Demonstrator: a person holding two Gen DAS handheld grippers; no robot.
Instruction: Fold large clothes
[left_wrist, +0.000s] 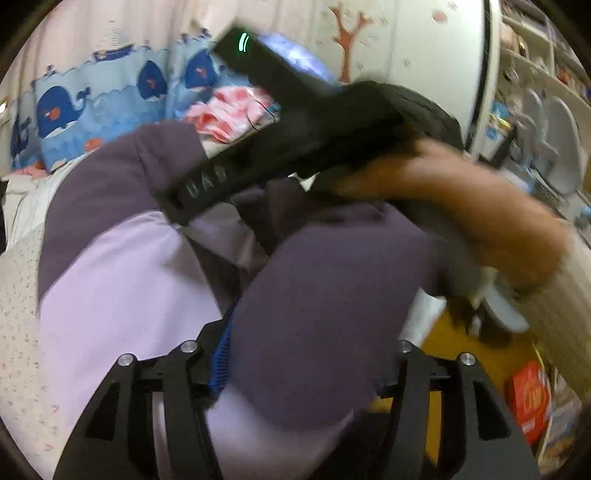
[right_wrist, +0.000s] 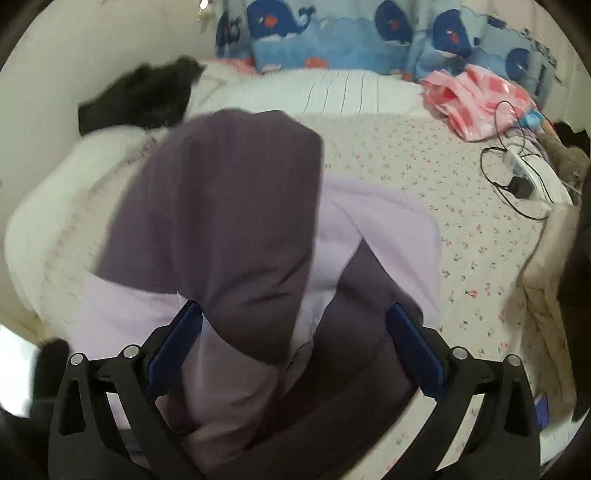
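A large garment in dark purple and pale lilac (right_wrist: 236, 206) lies on the bed, its dark sleeves folded over the lilac body. In the left wrist view the same garment (left_wrist: 325, 314) bulges between my left gripper's fingers, which stand wide apart; only the left blue pad (left_wrist: 221, 354) shows. My left gripper (left_wrist: 295, 369) is open with cloth draped over it. My right gripper (right_wrist: 295, 347) is open, its blue pads on either side of a dark sleeve fold. The right gripper's body and the hand holding it (left_wrist: 461, 199) cross the left wrist view.
The bed has a floral sheet (right_wrist: 424, 177). Whale-print cushions (right_wrist: 332, 40) line the far edge. A pink checked cloth (right_wrist: 480, 99), a power strip with cables (right_wrist: 528, 173) and a black garment (right_wrist: 147, 96) lie on the bed. Shelves (left_wrist: 546, 110) stand at the right.
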